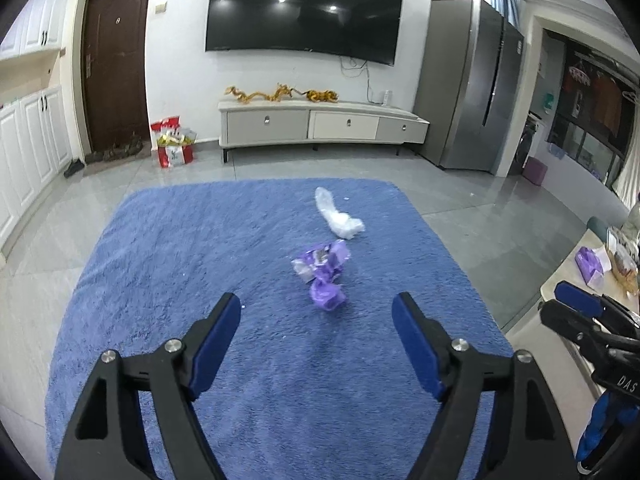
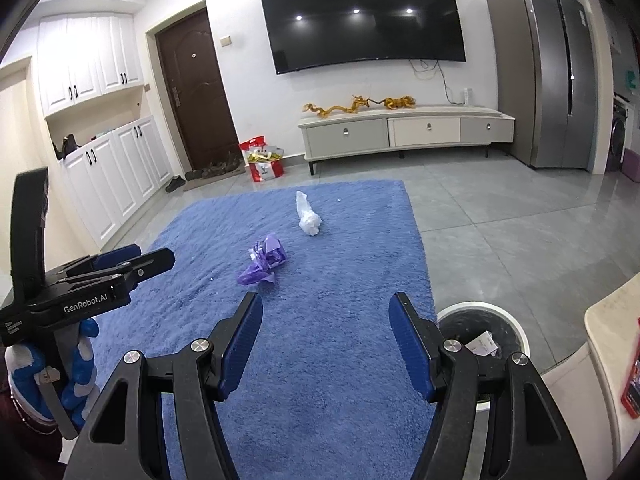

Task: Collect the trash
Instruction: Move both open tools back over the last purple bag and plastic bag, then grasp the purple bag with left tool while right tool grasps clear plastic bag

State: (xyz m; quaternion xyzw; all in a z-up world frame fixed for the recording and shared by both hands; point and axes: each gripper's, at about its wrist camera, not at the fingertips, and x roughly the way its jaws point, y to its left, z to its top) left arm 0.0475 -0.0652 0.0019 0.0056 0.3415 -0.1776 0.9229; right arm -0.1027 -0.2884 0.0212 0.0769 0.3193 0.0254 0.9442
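Two grippers up over blue rug [image 1: 180, 240], left gripper [image 1: 316, 312] and right gripper [image 2: 326, 312] both spread wide, nothing held. Round trash bin [image 2: 516, 330] just beside rug's right edge, paper scrap inside. Mid-rug lies crumpled purple wrapper [image 1: 322, 270], crumpled white plastic bag [image 1: 338, 216] near behind it, apart

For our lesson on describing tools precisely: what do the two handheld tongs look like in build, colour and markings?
Both the left tongs and the right tongs are matte black plastic scissor-like frames with silver pivot screws and flat, textured blue rubber pads. Seen from the side, the left body carries white "GenRobot.AI" lettering; the right shows "DAS". Blue-and-white gloves hold them. No cables show.
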